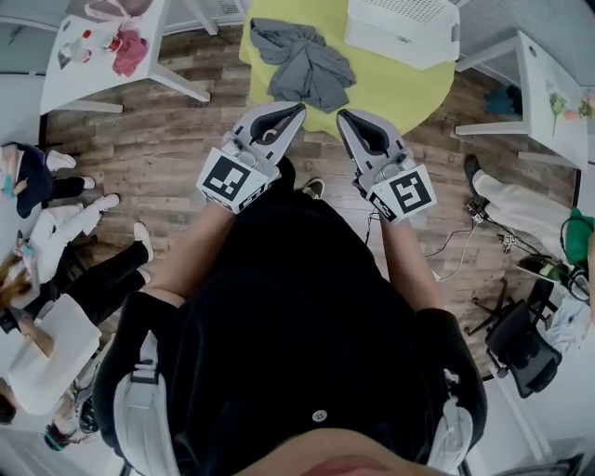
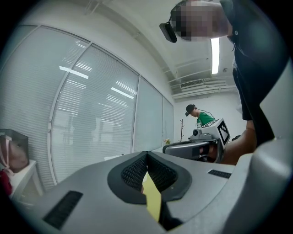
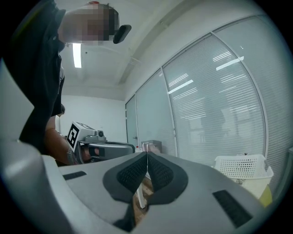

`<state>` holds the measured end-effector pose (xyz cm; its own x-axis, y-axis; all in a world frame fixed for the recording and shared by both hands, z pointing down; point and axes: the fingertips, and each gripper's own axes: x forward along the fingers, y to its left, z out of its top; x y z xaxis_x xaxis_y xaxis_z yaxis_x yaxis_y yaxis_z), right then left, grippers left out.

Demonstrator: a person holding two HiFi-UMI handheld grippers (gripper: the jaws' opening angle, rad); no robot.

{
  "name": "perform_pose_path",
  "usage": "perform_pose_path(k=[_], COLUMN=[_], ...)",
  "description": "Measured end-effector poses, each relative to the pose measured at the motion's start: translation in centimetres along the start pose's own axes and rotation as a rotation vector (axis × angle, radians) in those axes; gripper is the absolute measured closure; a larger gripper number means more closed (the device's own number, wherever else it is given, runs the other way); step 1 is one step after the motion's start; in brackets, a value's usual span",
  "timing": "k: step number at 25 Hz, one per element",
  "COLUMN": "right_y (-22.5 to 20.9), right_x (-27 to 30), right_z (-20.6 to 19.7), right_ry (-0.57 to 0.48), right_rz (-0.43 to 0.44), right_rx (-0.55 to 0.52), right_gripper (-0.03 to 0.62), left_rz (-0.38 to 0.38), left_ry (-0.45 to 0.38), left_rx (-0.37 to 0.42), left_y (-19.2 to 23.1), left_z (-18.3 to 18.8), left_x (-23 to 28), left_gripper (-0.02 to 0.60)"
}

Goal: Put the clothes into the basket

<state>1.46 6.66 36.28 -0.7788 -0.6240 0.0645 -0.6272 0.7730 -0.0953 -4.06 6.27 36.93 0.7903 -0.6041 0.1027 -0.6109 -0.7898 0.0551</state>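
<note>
Holds left claw (image 1: 297, 111) and right claw (image 1: 342, 117) pinched shut, empty, side by side. Finds grey clothes (image 1: 302, 63) heaped on yellow surface (image 1: 390, 91) just ahead of left claw, white basket (image 1: 402, 28) farther ahead of right claw.

so the round yellow table (image 1: 390, 88) sits at 12 o'clock, crumpled grey clothes (image 1: 302, 60) on it at 11, white perforated plastic basket (image 1: 402, 28) on it at 1. left tongs (image 1: 297, 109) and right tongs (image 1: 342, 115) side by side over its near edge.
</note>
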Motion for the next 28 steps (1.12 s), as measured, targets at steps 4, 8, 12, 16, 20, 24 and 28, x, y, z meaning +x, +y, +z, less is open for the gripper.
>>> perform_pose_path(k=[4, 8, 12, 16, 20, 24, 28], right_y=[-1.9, -4.5, -7.3, -9.4, -11.6, -12.9, -14.0], right_x=[2.1, 5.2, 8.5, 12.2, 15.5, 17.9, 20.1], right_z=[-0.4, -0.8, -1.1, -2.2, -4.0, -6.4, -8.5], right_ry=[0.022, 0.071, 0.105, 0.147, 0.211, 0.288, 0.344], right_rz=[-0.019, -0.042, -0.066, -0.089, -0.138, -0.170, -0.179], right_rx=[0.006, 0.030, 0.045, 0.069, 0.076, 0.084, 0.095], right_gripper=[0.569, 0.568, 0.568, 0.568, 0.568, 0.568, 0.568], left_rz=[-0.021, -0.039, -0.056, -0.076, -0.090, -0.103, -0.129], left_ry=[0.003, 0.005, 0.006, 0.010, 0.024, 0.051, 0.080], left_rx=[0.001, 0.003, -0.011, -0.019, -0.034, -0.048, -0.063], left_y=[2.5, 5.9, 9.6, 13.5, 17.3, 20.2, 22.2], left_z=[-0.4, -0.6, -0.7, -1.0, -2.0, -4.0, -6.1], left_x=[1.6, 3.5, 5.3, 6.4, 7.5, 8.1, 8.8], left_gripper=[0.574, 0.574, 0.574, 0.574, 0.574, 0.574, 0.574])
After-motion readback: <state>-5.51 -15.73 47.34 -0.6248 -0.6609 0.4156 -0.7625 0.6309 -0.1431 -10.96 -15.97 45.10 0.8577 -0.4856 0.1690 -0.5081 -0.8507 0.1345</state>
